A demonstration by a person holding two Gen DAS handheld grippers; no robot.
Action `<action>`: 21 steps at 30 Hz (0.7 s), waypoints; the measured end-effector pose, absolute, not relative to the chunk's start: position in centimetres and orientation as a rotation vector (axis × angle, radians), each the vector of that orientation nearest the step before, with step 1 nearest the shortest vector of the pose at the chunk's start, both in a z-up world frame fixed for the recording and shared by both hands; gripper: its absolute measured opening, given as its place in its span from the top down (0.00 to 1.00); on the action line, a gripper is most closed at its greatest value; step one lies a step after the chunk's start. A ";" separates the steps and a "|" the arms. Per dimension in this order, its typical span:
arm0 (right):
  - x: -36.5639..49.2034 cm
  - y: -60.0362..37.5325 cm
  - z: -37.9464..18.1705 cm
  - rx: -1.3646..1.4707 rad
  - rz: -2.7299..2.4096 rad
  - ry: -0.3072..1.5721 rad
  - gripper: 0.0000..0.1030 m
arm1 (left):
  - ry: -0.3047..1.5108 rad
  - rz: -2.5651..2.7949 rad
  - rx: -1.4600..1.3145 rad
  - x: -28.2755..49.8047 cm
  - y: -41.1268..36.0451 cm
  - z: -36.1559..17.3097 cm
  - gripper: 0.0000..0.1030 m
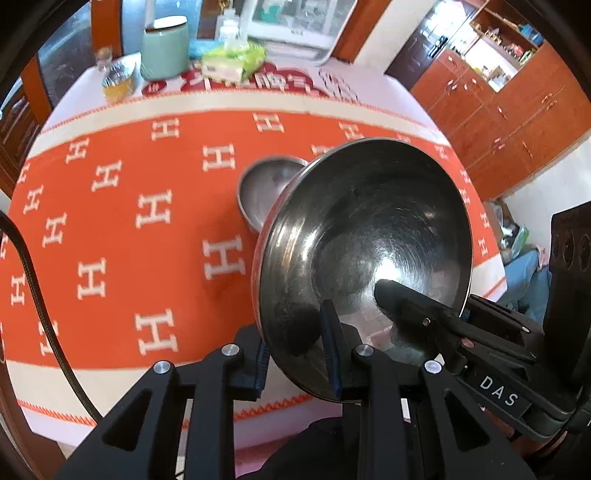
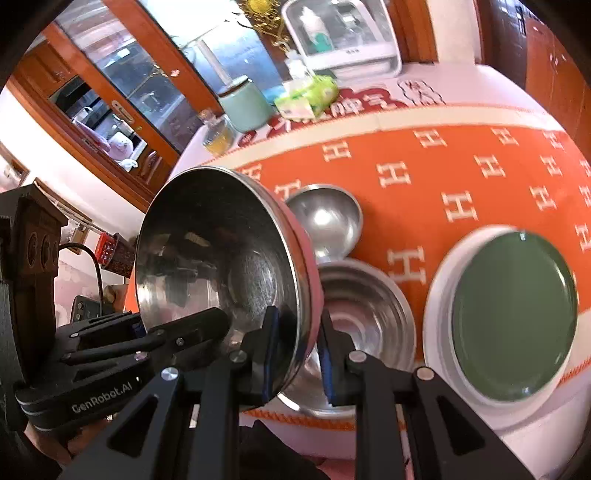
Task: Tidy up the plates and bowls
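Observation:
A large steel bowl with a pink outside [image 1: 365,236] [image 2: 221,266] is held tilted above the orange tablecloth. My left gripper [image 1: 295,354] is shut on its rim. My right gripper [image 2: 295,354] is shut on the rim from the other side; its finger shows inside the bowl in the left wrist view [image 1: 399,299]. Below, a steel bowl [image 2: 362,306] sits near the front edge and a small steel bowl [image 2: 325,218] [image 1: 266,188] behind it. A green plate [image 2: 513,317] lies on a white plate [image 2: 439,295] at the right.
At the far side of the table [image 1: 110,221] stand a mint-green canister [image 1: 164,48], a glass jar of yellow liquid [image 1: 118,79], a green tissue pack [image 1: 232,62] and a white appliance [image 1: 295,22]. Wooden cabinets [image 1: 498,110] stand to the right.

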State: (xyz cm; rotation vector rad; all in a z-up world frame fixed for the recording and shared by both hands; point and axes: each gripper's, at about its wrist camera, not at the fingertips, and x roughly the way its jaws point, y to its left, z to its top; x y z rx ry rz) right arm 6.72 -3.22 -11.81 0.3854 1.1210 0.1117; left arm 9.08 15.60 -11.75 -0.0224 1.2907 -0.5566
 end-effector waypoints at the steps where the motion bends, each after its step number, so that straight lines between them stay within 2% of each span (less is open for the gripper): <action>1: 6.5 -3.4 -12.1 0.395 0.108 1.136 0.81 | 1.304 -0.556 -0.023 8.8 15.4 -12.0 0.78; 11: 4.6 -4.9 -14.9 0.441 0.074 1.243 0.81 | 1.428 -0.566 -0.025 7.0 13.7 -15.0 0.78; 21: 4.1 -5.8 -16.7 0.481 0.023 1.275 0.77 | 1.463 -0.540 0.017 7.4 13.4 -16.7 0.77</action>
